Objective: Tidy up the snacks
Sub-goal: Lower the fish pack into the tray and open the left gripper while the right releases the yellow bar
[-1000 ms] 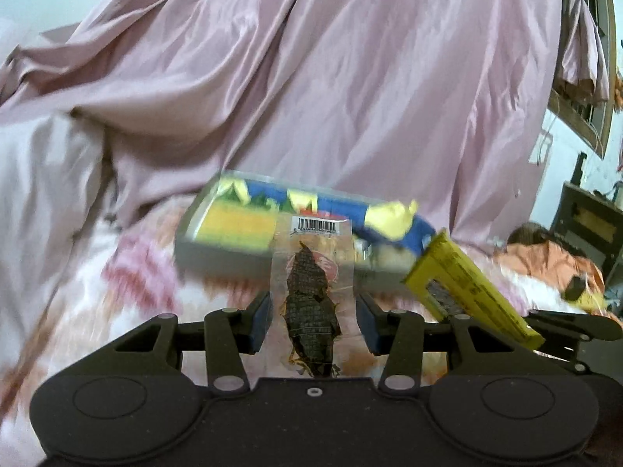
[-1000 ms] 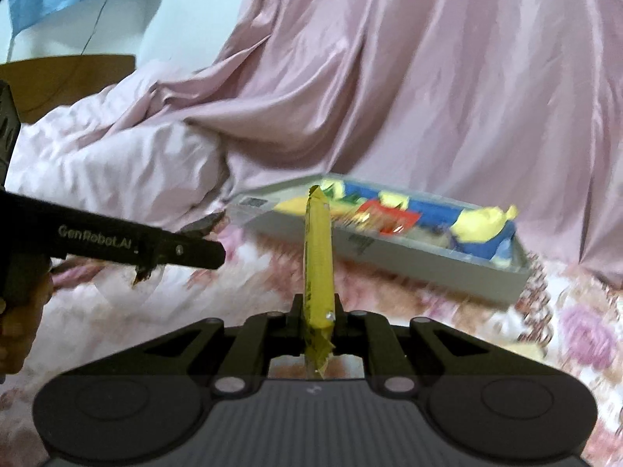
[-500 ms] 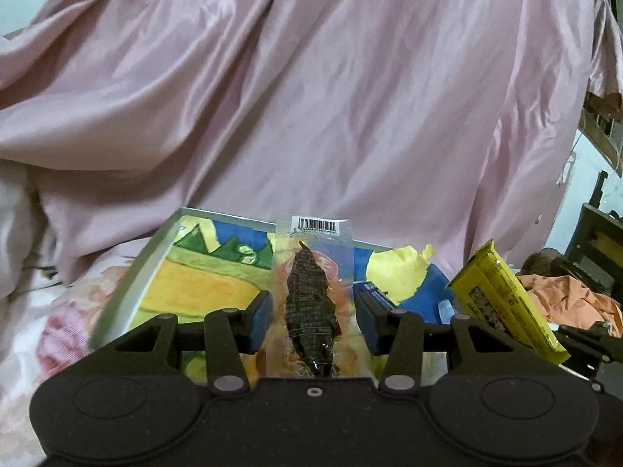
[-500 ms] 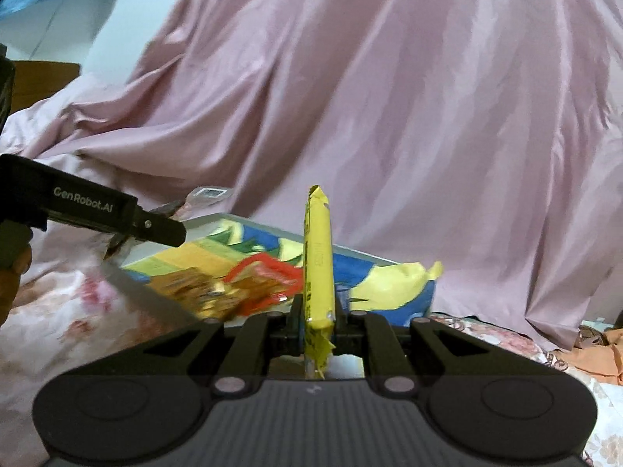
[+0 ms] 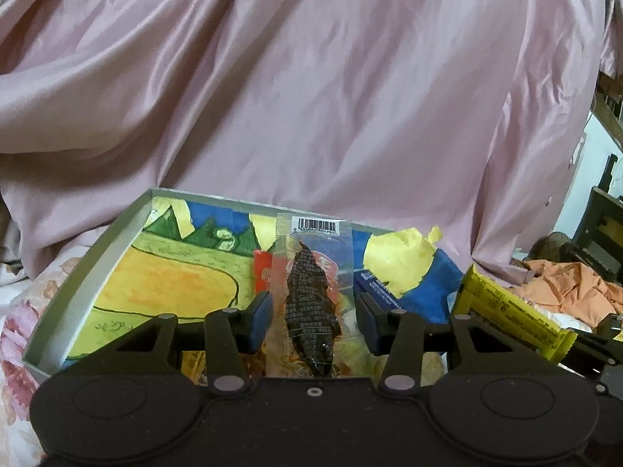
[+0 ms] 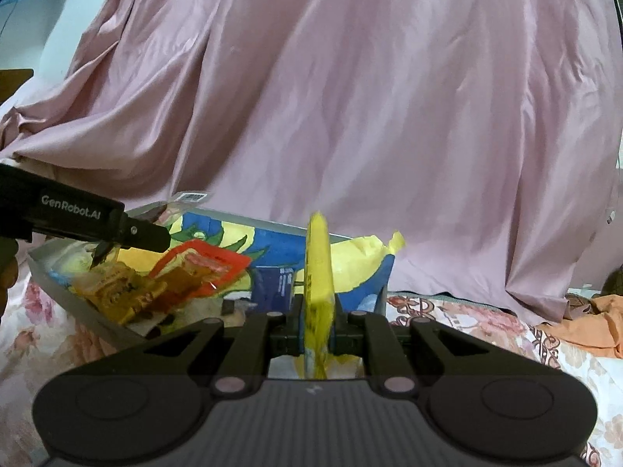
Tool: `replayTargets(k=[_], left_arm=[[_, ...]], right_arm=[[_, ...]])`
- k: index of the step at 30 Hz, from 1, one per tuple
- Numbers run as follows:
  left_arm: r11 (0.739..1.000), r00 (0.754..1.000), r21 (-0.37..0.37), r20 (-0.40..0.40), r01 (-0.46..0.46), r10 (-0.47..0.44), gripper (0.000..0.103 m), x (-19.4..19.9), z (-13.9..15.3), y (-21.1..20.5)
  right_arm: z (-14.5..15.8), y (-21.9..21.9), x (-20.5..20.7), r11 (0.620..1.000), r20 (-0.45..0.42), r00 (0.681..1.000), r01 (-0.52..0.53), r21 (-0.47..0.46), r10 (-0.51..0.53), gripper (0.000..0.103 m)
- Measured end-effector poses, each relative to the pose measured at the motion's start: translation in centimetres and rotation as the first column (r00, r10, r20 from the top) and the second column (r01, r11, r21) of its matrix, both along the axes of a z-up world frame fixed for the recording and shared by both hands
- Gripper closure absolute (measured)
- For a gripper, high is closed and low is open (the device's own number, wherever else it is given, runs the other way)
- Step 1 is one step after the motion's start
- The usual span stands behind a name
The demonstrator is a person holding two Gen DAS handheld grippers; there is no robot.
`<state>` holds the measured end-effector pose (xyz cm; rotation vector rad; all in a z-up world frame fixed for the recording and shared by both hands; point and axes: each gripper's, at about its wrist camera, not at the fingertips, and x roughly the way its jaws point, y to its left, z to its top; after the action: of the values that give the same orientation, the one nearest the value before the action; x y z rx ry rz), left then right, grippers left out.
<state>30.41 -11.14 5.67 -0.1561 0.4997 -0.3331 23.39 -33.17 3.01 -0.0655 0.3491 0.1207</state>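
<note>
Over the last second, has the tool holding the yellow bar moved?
Yes. The right tool with the yellow bar moved toward the gray tray, which now looms closer and sits further left.

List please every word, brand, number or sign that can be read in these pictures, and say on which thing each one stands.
"GenRobot.AI": white letters on the side of the left gripper, seen from the right wrist.
Barcode on the clear snack packet: bars visible, digits too small to read.
Print on the yellow snack bar: blurred, unreadable.
White lines on the blue packet in the tray: too small to read.
</note>
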Motion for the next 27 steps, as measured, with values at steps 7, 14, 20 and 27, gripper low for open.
replayTargets(k=[7,14,20,27], left_arm=[[1.000,0.999,0.020,-0.040,-0.001,0.002,0.054,0.3,-0.7,-0.1],[1.000,0.999,-0.007,-0.046,-0.010,0.010,0.029,-0.3,-0.4,0.2],[0.999,0.999,-0.022,-0.007,-0.034,0.033,0.008,-1.8,0.5,0.8],[0.997,0.997,-0.041,0.030,-0.064,0.066,0.001,-4.3,1.4,2.3]], right_arm=[[-0.1,0.0,-0.1,1.000,-0.025,1.000,-0.004,0.006,0.004,0.091],[0.0,0.1,-0.6,1.000,-0.026,1.000,-0.001,0.014,0.001,0.067],[0.6,0.1,-1.4,1.000,-0.005,1.000,-0.004,0.030,0.004,0.042],[1.6,0.3,-3.0,0.999,0.025,1.000,-0.005,0.049,0.003,0.023]])
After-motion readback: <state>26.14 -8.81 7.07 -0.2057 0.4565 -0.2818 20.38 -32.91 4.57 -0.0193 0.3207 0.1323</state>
